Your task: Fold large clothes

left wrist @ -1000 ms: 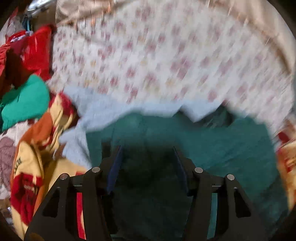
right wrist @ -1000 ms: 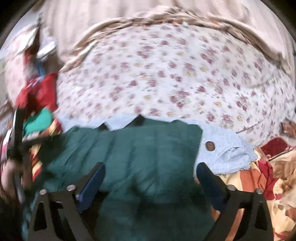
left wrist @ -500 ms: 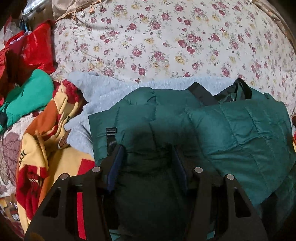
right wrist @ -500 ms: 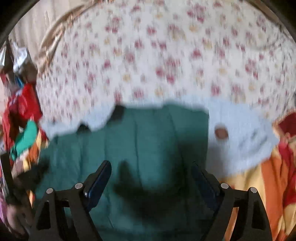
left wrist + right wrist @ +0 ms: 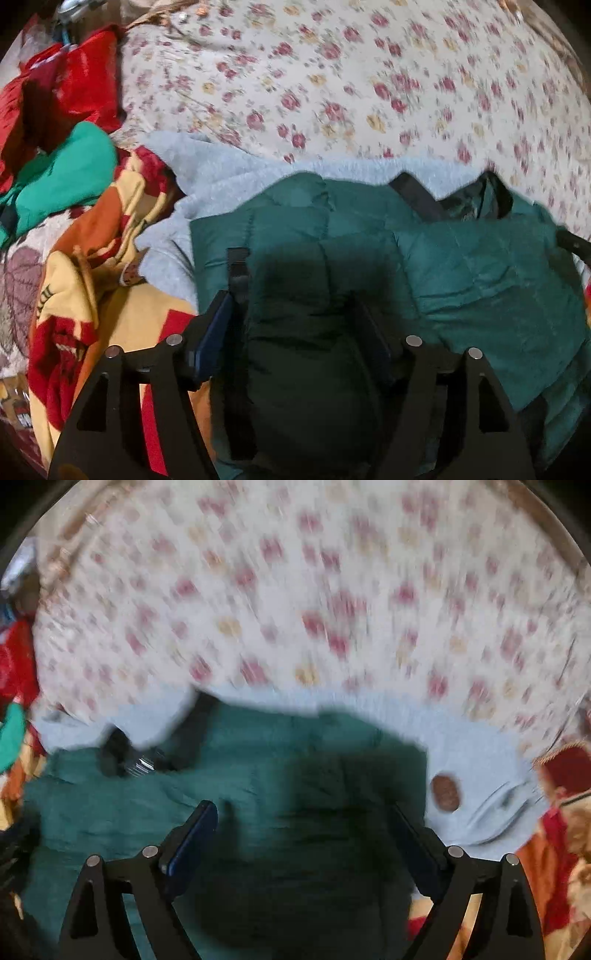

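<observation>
Near on the bed, left tongs [image 5: 295,314] clamp the puffy green jacket [image 5: 461,280], right tongs [image 5: 306,834] apart above it: soft, light, slippery—grip seams.

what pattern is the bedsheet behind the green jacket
Cream with small red and yellow flowers; the bedsheet shows best in the left wrist view.

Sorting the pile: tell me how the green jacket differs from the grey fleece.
The green jacket is quilted and puffy; the grey fleece is fuzzy. The jacket lies on top; the fleece shows only around its edges. The left tongs straddle a jacket fold; no tongs touch the fleece. Both lie on the floral sheet.
</observation>
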{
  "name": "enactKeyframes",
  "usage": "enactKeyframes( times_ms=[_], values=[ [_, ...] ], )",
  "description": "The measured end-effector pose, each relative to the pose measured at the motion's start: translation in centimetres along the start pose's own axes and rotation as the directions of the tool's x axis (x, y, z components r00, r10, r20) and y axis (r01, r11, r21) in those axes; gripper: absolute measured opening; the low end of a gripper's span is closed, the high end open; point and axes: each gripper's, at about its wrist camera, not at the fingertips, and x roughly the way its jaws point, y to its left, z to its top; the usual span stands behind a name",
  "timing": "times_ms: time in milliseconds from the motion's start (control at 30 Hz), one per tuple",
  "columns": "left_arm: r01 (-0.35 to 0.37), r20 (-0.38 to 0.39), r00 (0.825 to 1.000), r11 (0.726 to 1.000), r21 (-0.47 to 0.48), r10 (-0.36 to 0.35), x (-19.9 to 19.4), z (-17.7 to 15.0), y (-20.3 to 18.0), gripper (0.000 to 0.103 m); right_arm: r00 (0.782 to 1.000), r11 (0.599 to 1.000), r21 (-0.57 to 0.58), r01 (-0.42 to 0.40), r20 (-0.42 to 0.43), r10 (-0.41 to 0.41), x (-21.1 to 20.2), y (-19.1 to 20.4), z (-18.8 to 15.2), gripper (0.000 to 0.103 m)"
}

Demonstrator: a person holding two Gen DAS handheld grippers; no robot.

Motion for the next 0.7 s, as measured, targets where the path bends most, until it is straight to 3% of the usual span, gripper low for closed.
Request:
enactKeyframes(
  times_ms=[67, 167, 233, 333, 367, 467, 600, 700],
  values=[
    [0.001, 0.049, 0.999, 1.0, -0.015, 0.0, -1.5, 0.4, 0.4, 0.068, 0.996, 0.998, -0.028, -0.047, 0.075, 0.049, -3.3, 1.8, -0.6, 0.092],
    [-0.012, 0.145, 0.989, 1.0, 0.012, 0.01, -3.6, 0.5, 0.2, 0.069, 0.986, 0.986, -0.088, -0.139, 0.084, 0.146, -5.7, 4.5, -2.4, 0.092],
    [0.006, 0.117, 0.993, 0.999, 0.041, -0.01, -3.2, 0.2, -0.3, 0.069, 0.983, 0.977, -0.119, -0.176, 0.026, 0.18, -5.3, 6.0, -4.2, 0.092],
    [0.016, -0.049, 0.999, 0.995, 0.098, -0.011, 0.3, -0.9, -1.5, 0.073, 0.978, 0.971, -0.139, -0.193, -0.11, 0.179, -2.2, 7.5, -6.8, 0.094],
    [0.012, -0.051, 0.999, 0.995, 0.101, -0.007, 0.6, -1.1, -1.5, 0.074, 0.975, 0.973, -0.138, -0.184, -0.149, 0.164, -1.1, 7.7, -7.5, 0.094],
    [0.018, -0.034, 0.999, 0.997, 0.069, -0.015, -0.2, -1.0, -0.6, 0.078, 0.977, 0.977, -0.117, -0.176, -0.138, 0.16, -1.8, 7.6, -6.8, 0.093],
    [0.07, -0.028, 0.997, 0.998, 0.011, -0.069, -2.0, -1.4, 1.4, 0.078, 0.985, 0.98, -0.124, -0.157, -0.085, 0.148, -7.1, 5.9, -5.8, 0.093],
    [0.077, 0.007, 0.997, 0.997, 0.027, -0.077, -5.1, -2.5, 2.6, 0.078, 0.987, 0.981, -0.137, -0.14, -0.103, 0.127, -10.6, 3.2, -7.4, 0.093]
  ],
)
